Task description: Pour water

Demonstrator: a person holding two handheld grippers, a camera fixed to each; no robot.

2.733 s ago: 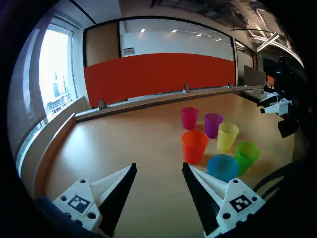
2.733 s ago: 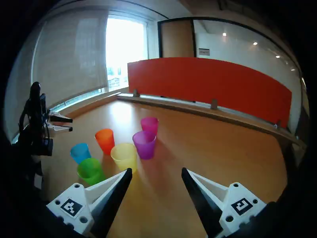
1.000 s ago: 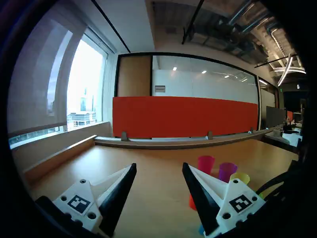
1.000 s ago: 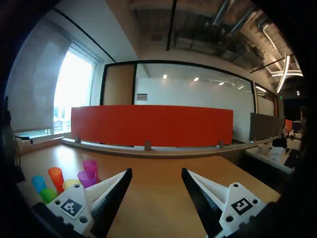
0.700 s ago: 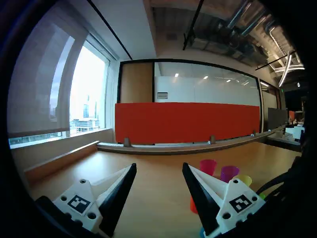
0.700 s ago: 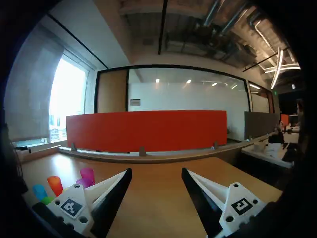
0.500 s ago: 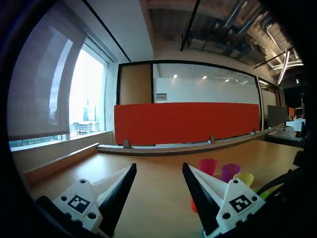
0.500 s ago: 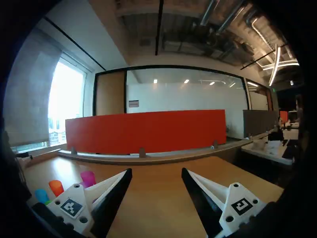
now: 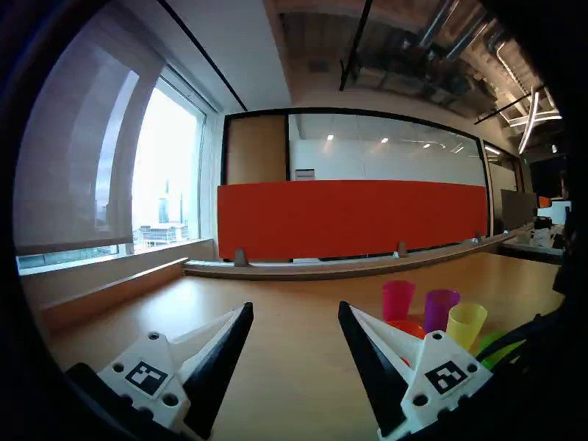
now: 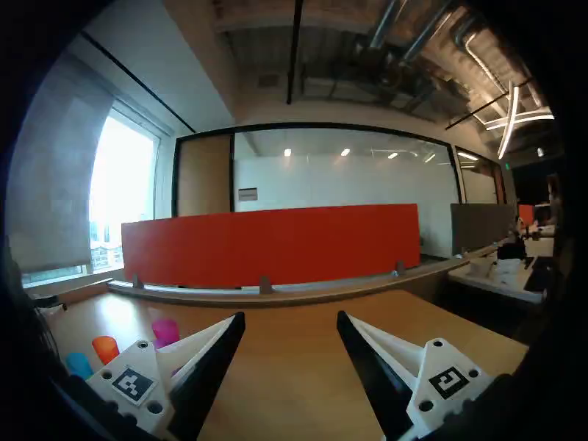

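Several coloured plastic cups stand grouped on the wooden table (image 9: 294,323). In the left gripper view a pink cup (image 9: 398,300), a purple cup (image 9: 439,309), a yellow cup (image 9: 467,325) and part of a green cup (image 9: 497,351) sit at the lower right; an orange cup (image 9: 403,329) peeks out behind the right finger. My left gripper (image 9: 294,316) is open and empty, left of the cups. In the right gripper view an orange cup (image 10: 106,348), a blue cup (image 10: 78,364) and a pink cup (image 10: 165,331) stand at the lower left. My right gripper (image 10: 290,323) is open and empty, right of them.
An orange divider panel (image 9: 353,218) runs along the table's far edge, on a wooden ledge (image 9: 331,266). A large window (image 9: 165,184) is on the left. More desks with items (image 10: 507,272) stand to the right beyond the table.
Both grippers tilted up from looking down on the cups to a near-level view. In the last half second the left view dipped slightly, showing more of the cups. Both stayed open.
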